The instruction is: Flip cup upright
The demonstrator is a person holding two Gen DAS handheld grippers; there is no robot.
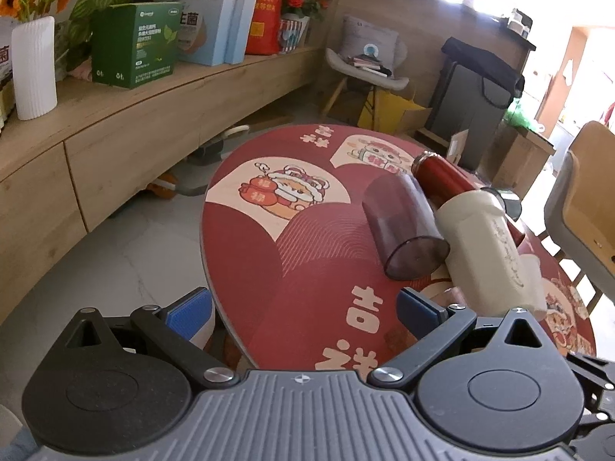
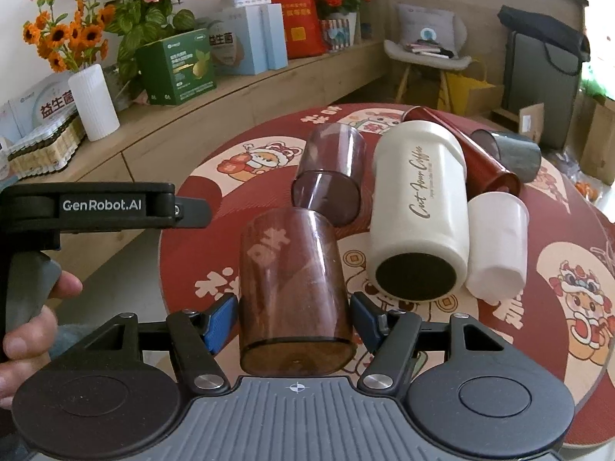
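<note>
A clear brown plastic cup (image 2: pixel 294 284) lies between the blue pads of my right gripper (image 2: pixel 294 320), its base toward the camera; the pads touch both its sides. A second, purple-tinted cup (image 2: pixel 330 176) lies on its side just beyond it, and shows in the left wrist view (image 1: pixel 403 226) too. My left gripper (image 1: pixel 303 307) is open and empty over the near edge of the round red table (image 1: pixel 269 261). It also shows at the left of the right wrist view (image 2: pixel 115 207).
A cream coffee tumbler (image 2: pixel 419 207), a white cup (image 2: pixel 496 242), a red flask (image 2: pixel 480 161) and a grey cup (image 2: pixel 511 153) lie together on the table. A wooden shelf (image 1: pixel 115 115) with boxes and a vase runs along the left. A chair (image 1: pixel 584 199) stands at the right.
</note>
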